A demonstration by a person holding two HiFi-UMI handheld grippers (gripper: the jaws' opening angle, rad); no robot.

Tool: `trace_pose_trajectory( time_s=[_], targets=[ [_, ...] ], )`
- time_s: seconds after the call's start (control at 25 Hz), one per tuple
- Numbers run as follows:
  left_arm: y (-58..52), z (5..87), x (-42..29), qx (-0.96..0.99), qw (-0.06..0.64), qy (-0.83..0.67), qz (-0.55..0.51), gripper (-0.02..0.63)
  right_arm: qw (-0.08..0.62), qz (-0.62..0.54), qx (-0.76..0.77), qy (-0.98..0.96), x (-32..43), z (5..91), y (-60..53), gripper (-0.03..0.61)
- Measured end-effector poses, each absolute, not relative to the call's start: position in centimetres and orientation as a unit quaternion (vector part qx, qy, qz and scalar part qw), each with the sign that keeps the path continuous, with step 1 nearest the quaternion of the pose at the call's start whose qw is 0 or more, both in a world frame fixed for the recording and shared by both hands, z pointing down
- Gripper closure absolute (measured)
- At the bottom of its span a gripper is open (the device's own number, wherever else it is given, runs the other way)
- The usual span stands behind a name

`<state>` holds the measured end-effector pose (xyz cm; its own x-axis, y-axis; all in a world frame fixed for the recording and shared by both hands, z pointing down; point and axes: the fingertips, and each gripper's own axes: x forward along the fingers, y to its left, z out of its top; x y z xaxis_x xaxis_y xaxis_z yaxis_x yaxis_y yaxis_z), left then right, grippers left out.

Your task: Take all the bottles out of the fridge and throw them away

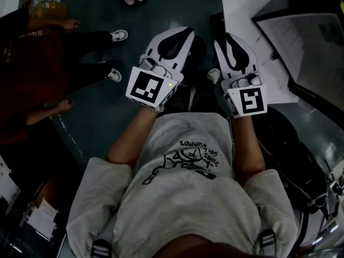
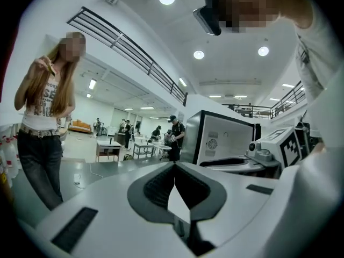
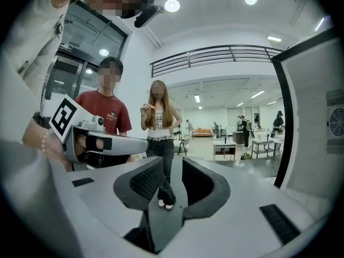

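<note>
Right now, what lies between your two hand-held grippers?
In the head view, the gap between the left hand-held gripper and the right hand-held gripper is bare: only dim floor and a white shoe show beneath.

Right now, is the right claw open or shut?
Open and empty. In the right gripper view the right claw has its two pads standing apart, with a clear gap and nothing gripped between them.

Two grippers (image 1: 181, 34) (image 1: 230, 39), one fridge (image 2: 223, 136), two bystanders (image 3: 107, 109) (image 3: 159, 117) nearby.
</note>
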<state>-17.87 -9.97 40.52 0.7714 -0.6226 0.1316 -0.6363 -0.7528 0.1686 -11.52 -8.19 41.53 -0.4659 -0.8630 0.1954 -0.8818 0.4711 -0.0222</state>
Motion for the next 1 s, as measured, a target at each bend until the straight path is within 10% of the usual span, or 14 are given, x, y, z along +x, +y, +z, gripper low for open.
trace_pose_trajectory(
  time_s=[1.0],
  targets=[
    [-2.9, 25.0, -4.1, 0.98, 0.061, -0.189, -0.024, 0.6, 0.082, 0.083, 0.59, -0.799, -1.2, 28.0, -0.3, 0.511]
  ],
)
